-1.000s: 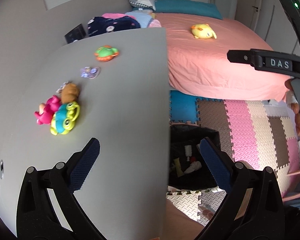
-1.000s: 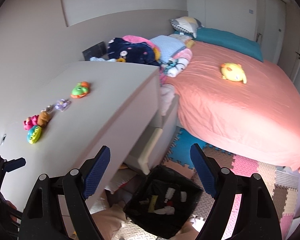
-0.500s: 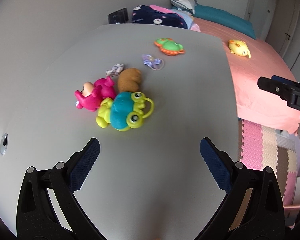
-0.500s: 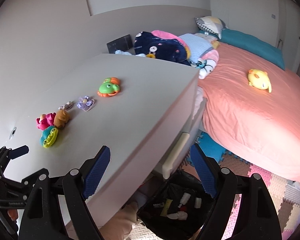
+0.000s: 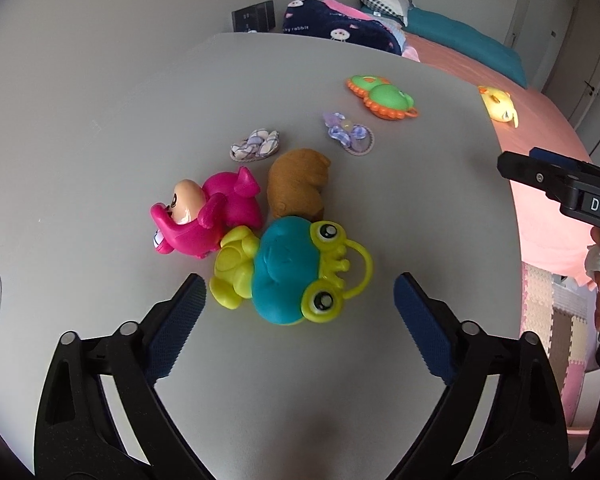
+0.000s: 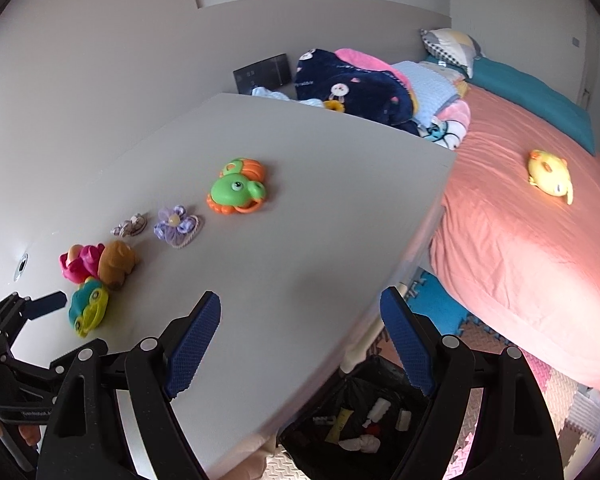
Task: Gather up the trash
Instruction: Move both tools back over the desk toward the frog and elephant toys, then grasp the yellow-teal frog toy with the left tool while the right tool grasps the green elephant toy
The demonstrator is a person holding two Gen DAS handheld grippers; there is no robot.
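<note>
1. The left hand-held gripper [image 5: 296, 312] hangs over the grey counter [image 5: 400, 184], jaws spread wide with nothing between them.
2. Right in front of its blue pads [image 5: 176, 326] sits the teal-and-yellow frog toy [image 5: 292, 272], between the two fingers' line but not touched by either.
3. Pressed against the frog: a pink figure toy [image 5: 204, 216] on its left and a brown plush [image 5: 298, 186] behind it.
4. Farther back lie a small checked cloth scrap [image 5: 255, 144], a purple flower-shaped scrap [image 5: 350, 134] and a green-and-orange turtle toy [image 5: 382, 98], each apart from the others.
5. The right hand-held gripper [image 6: 300, 344] is also wide open and empty, hovering above the counter's near edge.
6. Below that edge, on the foam floor mat [image 6: 556, 396], stands the black bin [image 6: 364, 376], with pale wrappers and a yellow piece inside.
7. Beyond the counter, a yellow duck toy [image 6: 550, 176] rests on the pink bed [image 6: 520, 248].
</note>
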